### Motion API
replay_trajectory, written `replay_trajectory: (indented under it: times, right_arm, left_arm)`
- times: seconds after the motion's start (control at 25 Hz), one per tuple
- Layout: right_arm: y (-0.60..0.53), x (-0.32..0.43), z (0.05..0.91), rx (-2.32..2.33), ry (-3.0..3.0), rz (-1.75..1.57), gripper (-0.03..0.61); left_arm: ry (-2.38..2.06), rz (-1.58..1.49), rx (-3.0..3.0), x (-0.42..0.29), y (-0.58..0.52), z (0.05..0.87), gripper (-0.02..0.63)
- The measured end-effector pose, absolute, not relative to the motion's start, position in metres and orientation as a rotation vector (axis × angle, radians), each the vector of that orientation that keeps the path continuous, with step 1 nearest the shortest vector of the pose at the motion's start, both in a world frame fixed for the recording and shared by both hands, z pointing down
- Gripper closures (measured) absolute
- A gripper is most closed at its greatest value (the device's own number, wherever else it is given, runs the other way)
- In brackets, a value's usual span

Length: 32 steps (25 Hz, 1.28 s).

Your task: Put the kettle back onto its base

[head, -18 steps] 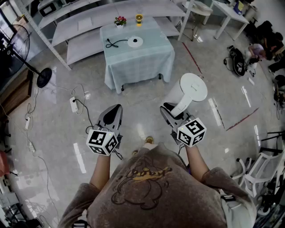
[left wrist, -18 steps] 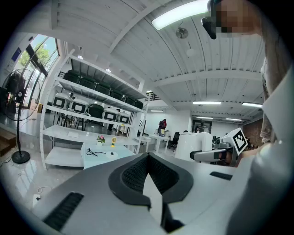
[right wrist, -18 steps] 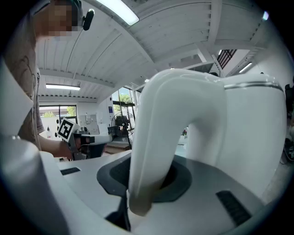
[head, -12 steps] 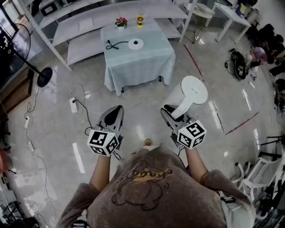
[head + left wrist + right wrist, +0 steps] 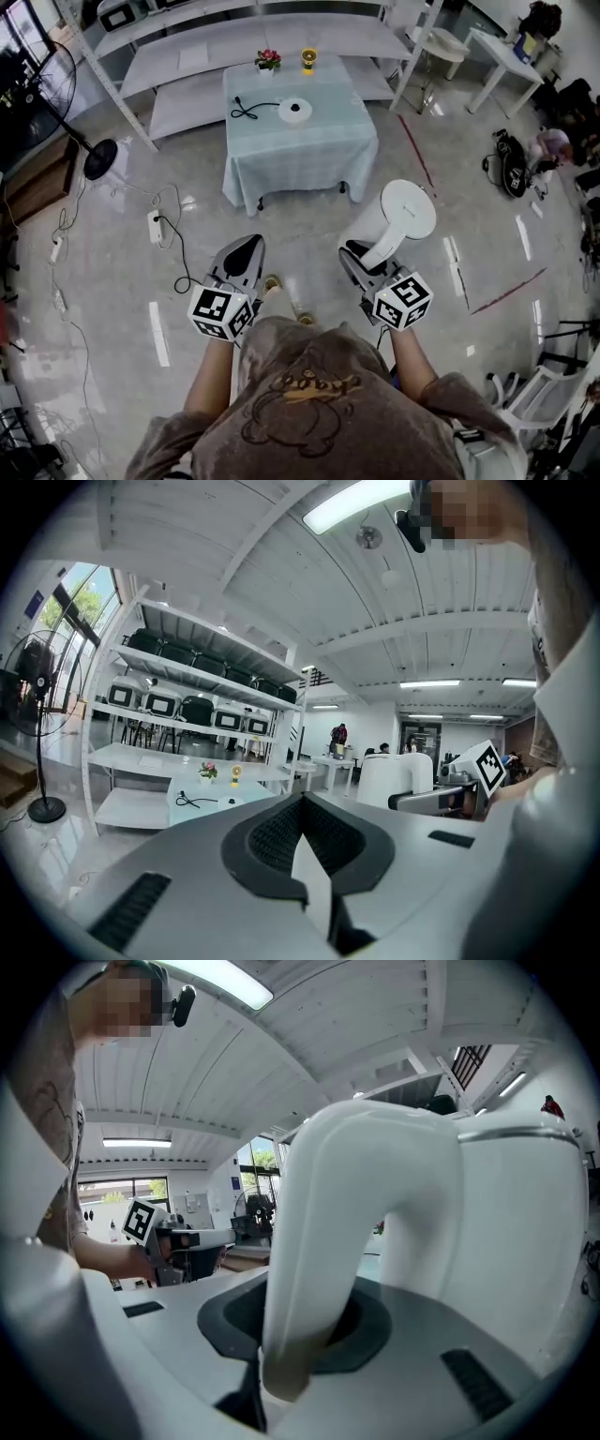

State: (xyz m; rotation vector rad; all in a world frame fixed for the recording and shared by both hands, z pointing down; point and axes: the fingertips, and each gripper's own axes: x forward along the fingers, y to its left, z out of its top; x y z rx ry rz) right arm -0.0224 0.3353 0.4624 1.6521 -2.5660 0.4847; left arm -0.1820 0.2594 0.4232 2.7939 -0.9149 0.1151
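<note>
The person holds both hand-held grippers out in front at about waist height, forearms roughly parallel, each pointing slightly below level. The left gripper [image 5: 246, 251] is clenched with its jaws together on nothing. The right gripper [image 5: 359, 258] grasps the curved white handle [image 5: 319, 1241] of the white plastic electric kettle [image 5: 401, 214], which hangs in the air above the glossy floor, body leaning forward and away from the person.

The round white kettle base [image 5: 293, 110] lies well apart from the kettle, on the small table draped in pale green cloth [image 5: 300, 155], with its black cord [image 5: 246, 108] curled beside it.

The only print that can be made out is the black-and-white square markers on the two gripper cubes [image 5: 217, 312].

Compared with half a second ago, the table sits lower and nearer in the head view, a shoe [image 5: 272, 282] now shows between the grippers, and the grip on the kettle is unchanged.
</note>
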Motion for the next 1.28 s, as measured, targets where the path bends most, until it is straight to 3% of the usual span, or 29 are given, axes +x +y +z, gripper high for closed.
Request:
replay_trajectory:
  times: [0.6,1.28]
  right_arm:
    - [0.213,0.012,0.466,1.606,-2.583,0.417,0.491]
    - [-0.001,0.046,0.446,1.574,-2.592,0.395,0.491]
  left_arm:
    - [-0.889,0.07,2.786,-0.125,0.129,0.438,0.592]
    - [-0.78,0.117,2.798,-0.065,-0.088,0.426,0.592]
